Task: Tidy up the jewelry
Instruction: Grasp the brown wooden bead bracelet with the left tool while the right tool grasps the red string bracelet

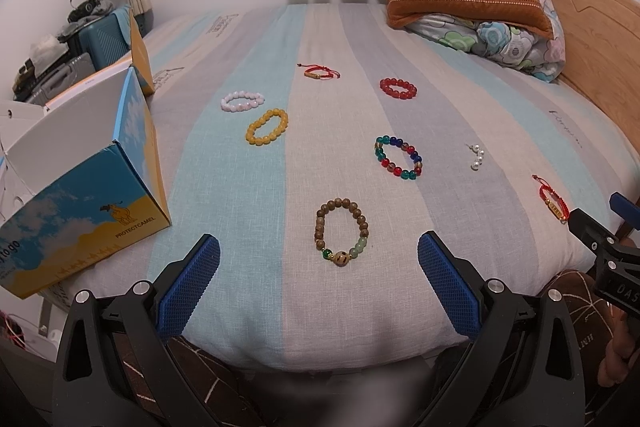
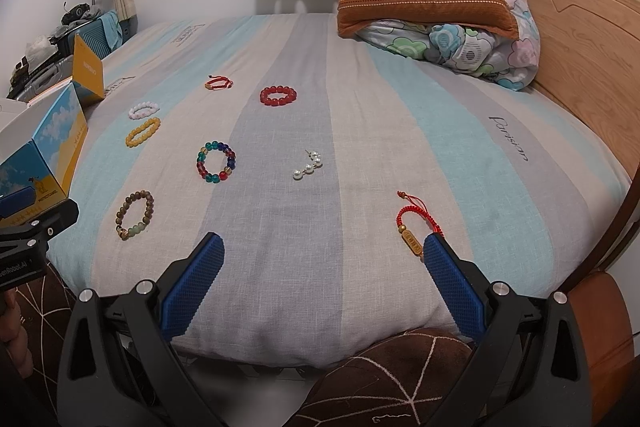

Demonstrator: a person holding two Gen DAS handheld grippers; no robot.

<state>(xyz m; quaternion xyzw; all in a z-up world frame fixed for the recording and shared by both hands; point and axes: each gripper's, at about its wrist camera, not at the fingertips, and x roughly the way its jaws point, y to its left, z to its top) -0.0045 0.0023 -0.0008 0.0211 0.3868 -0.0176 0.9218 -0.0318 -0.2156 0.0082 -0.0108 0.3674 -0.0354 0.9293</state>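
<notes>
Several bracelets lie spread on the striped bed sheet. A brown wooden bead bracelet point(image 1: 341, 231) point(image 2: 135, 214) lies just ahead of my open, empty left gripper point(image 1: 318, 251). A multicolour glass bracelet point(image 1: 398, 157) point(image 2: 216, 161), yellow bracelet point(image 1: 267, 127) point(image 2: 143, 132), pink-white bracelet point(image 1: 242, 101) point(image 2: 144, 109), red bead bracelet point(image 1: 398, 88) point(image 2: 278, 95), a far red cord bracelet point(image 1: 319, 71) point(image 2: 219, 82) and pearl earrings point(image 1: 477, 157) point(image 2: 309, 165) lie further out. A near red cord bracelet with gold charm point(image 2: 416, 227) point(image 1: 552, 201) lies by the right finger of my open, empty right gripper point(image 2: 322, 251).
An open blue-and-yellow cardboard box point(image 1: 80, 179) point(image 2: 44, 155) stands at the bed's left edge. Pillows and folded bedding point(image 1: 472, 7) point(image 2: 432, 15) are piled at the back right by the wooden headboard point(image 2: 580, 39). Suitcases point(image 1: 92, 39) stand beyond the left edge. A brown patterned cushion point(image 2: 384, 379) lies below.
</notes>
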